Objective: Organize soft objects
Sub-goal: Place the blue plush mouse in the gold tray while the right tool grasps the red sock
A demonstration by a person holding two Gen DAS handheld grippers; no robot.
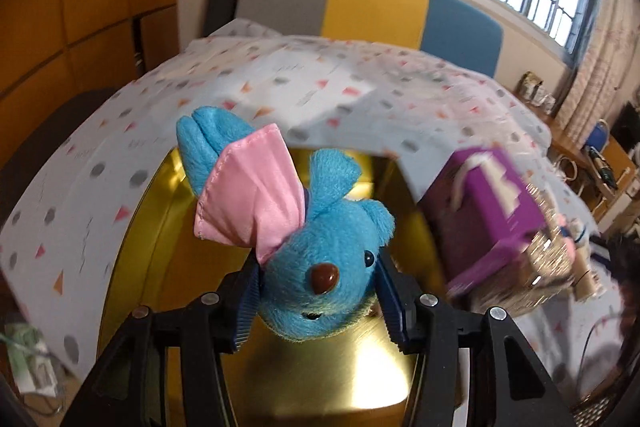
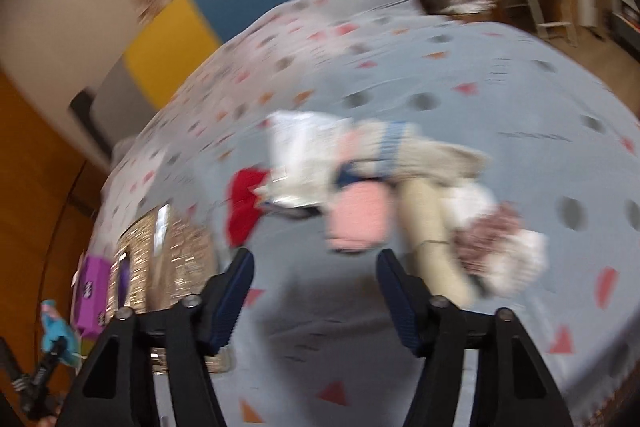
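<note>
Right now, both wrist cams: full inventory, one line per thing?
plush mouse: 1, blue with pink ear, clamped in the left hand-held gripper, over the gold tin
gold tin: 1, gold, beside the bed, below the mouse
purple box: 1, purple, bed edge, right of the tin
glitter box: 1, gold sequins, bed edge next to the purple box
soft-toy pile: several, blurred; red, white, pink, beige; mid bed
bedsheet: 1, pale with dots and triangles
headboard: 1, grey, yellow, blue panels
left hand-held gripper: shut on the mouse
right hand-held gripper: open, nothing between the fingers, over the sheet
</note>
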